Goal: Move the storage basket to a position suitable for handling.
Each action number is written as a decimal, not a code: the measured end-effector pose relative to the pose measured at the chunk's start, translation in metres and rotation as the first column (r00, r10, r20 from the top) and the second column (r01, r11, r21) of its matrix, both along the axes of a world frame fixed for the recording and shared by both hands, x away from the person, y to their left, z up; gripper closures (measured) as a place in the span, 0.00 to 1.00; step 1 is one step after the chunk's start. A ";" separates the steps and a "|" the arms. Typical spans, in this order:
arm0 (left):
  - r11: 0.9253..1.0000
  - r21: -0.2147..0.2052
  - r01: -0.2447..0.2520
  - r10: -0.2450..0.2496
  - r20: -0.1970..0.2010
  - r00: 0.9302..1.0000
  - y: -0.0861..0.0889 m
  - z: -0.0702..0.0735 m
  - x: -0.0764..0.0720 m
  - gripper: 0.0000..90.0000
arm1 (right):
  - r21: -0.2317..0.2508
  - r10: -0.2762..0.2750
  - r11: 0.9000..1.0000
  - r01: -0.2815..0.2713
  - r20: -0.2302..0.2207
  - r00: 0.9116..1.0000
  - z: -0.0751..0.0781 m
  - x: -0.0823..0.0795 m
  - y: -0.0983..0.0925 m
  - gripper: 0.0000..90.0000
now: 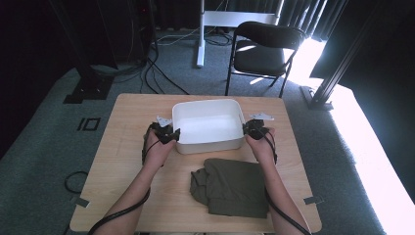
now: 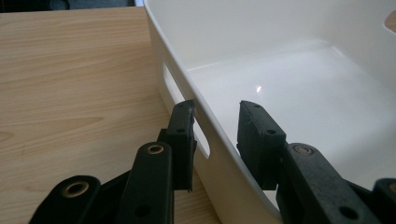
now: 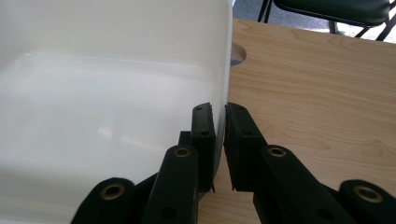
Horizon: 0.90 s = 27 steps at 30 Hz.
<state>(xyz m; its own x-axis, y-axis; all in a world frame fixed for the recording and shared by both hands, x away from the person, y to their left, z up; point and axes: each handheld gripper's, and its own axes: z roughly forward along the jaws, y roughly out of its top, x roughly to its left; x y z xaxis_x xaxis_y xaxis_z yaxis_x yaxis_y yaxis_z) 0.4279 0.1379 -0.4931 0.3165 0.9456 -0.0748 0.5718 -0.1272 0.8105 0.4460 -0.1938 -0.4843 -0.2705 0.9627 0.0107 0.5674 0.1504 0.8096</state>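
1. Right now I have the white plastic bin (image 1: 208, 125) at the middle of the table (image 1: 127, 147), with one claw on each of its short sides.
2. My left claw (image 1: 171, 133) straddles the bin's left wall by the handle slot (image 2: 184, 100); the outer pad touches the wall, the inner pad stands off inside, so I count it as released.
3. My right claw (image 1: 248, 128) is clenched on the bin's right wall (image 3: 219, 70), pads pressing either side of the rim.
4. Just beside the bin, on its near side, lies a folded olive-green garment (image 1: 230, 186).
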 end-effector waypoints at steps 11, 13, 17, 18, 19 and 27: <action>0.999 0.000 0.034 -0.034 -0.001 0.999 -0.024 0.000 0.005 0.77 | 0.019 -0.048 0.999 0.048 -0.005 0.999 -0.001 -0.009 -0.024 0.92; 0.999 0.008 0.046 -0.046 -0.002 0.999 -0.029 0.000 0.006 0.77 | 0.021 -0.059 0.998 0.060 -0.007 0.998 -0.001 -0.011 -0.030 0.92; 0.998 0.010 0.064 -0.064 -0.005 0.998 -0.040 0.000 0.009 0.77 | 0.030 -0.077 0.997 0.078 -0.009 0.997 -0.001 -0.015 -0.040 0.92; 0.998 0.011 0.068 -0.068 -0.005 0.998 -0.042 0.000 0.009 0.77 | 0.033 -0.083 0.996 0.083 -0.009 0.997 -0.001 -0.016 -0.043 0.92; 0.997 0.009 0.072 -0.072 -0.005 0.997 -0.044 0.000 0.010 0.77 | 0.035 -0.087 0.996 0.087 -0.009 0.996 -0.001 -0.017 -0.045 0.92; 0.994 0.018 0.105 -0.105 -0.008 0.994 -0.062 0.001 0.017 0.77 | 0.039 -0.113 0.993 0.114 -0.015 0.993 -0.001 -0.023 -0.063 0.92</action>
<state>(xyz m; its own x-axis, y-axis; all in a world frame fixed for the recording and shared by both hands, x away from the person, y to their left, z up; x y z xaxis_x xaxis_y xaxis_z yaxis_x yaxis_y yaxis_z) 0.4446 0.0763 -0.4924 0.4134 0.9085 -0.0605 0.5600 -0.2013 0.8036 0.4233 -0.2569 -0.4852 -0.1591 0.9859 0.0522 0.5895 0.0524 0.8060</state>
